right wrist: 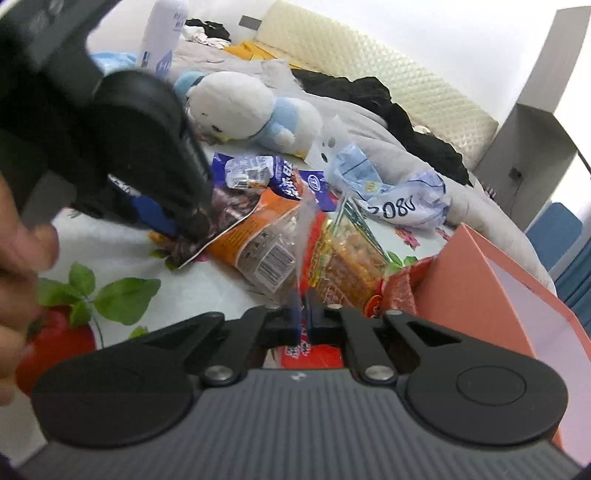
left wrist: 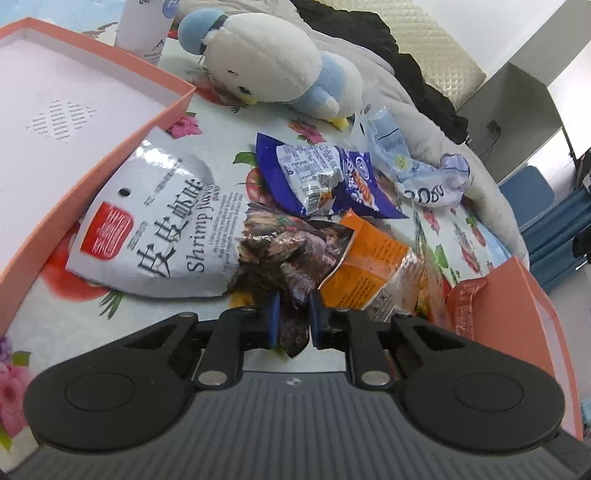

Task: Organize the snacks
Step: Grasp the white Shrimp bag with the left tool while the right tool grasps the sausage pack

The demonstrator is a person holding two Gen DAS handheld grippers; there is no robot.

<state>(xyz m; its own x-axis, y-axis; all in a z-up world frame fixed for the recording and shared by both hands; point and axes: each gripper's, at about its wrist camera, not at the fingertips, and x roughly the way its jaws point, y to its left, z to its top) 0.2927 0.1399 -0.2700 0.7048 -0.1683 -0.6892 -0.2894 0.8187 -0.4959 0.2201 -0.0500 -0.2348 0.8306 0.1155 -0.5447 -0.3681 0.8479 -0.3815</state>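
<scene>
My left gripper (left wrist: 294, 317) is shut on the near end of a crumpled dark brown snack packet (left wrist: 291, 251), which lies on the floral cloth between a white shrimp-flavour bag (left wrist: 166, 221) and an orange packet (left wrist: 373, 266). A blue packet (left wrist: 332, 177) lies behind them. In the right wrist view, my right gripper (right wrist: 303, 317) is shut on the thin sealed edge of a red packet with a clear window (right wrist: 343, 258). The left gripper's body (right wrist: 140, 147) fills the upper left there, still on the dark packet (right wrist: 229, 206).
An open pink box (left wrist: 74, 110) stands at the left and another pink box (right wrist: 498, 288) at the right. A plush bird (left wrist: 273, 66), a white bottle (left wrist: 144, 26), crumpled pale blue wrappers (left wrist: 424, 173) and heaped clothes lie behind. A person's hand (right wrist: 22, 258) is at the left edge.
</scene>
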